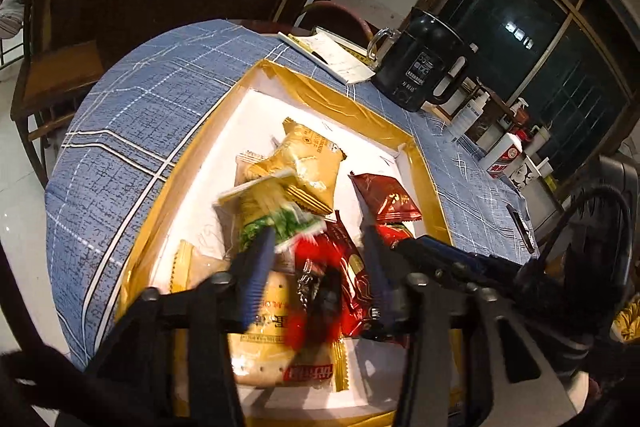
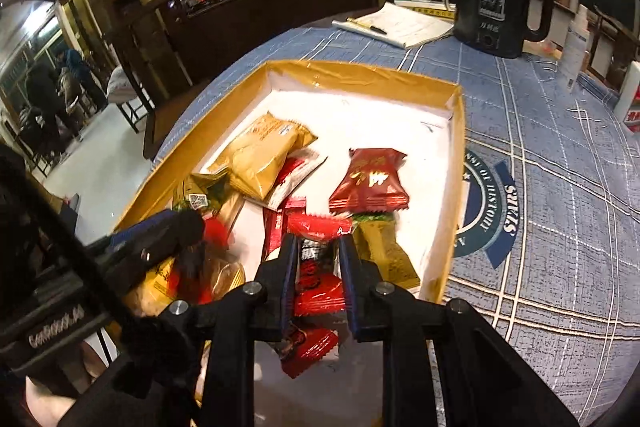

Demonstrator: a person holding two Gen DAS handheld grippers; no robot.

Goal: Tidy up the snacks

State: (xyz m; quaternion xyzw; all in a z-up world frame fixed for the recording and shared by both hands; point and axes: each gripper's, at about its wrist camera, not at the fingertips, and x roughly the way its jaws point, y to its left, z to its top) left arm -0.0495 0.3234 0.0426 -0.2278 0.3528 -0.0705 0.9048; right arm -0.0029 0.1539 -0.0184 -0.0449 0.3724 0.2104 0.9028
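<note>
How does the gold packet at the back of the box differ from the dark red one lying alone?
The gold packet is larger and rests on other snacks; the dark red packet is smaller and lies on the bare white box floor, apart from the pile. Both are sealed, crimped-edge packets inside the box.
</note>
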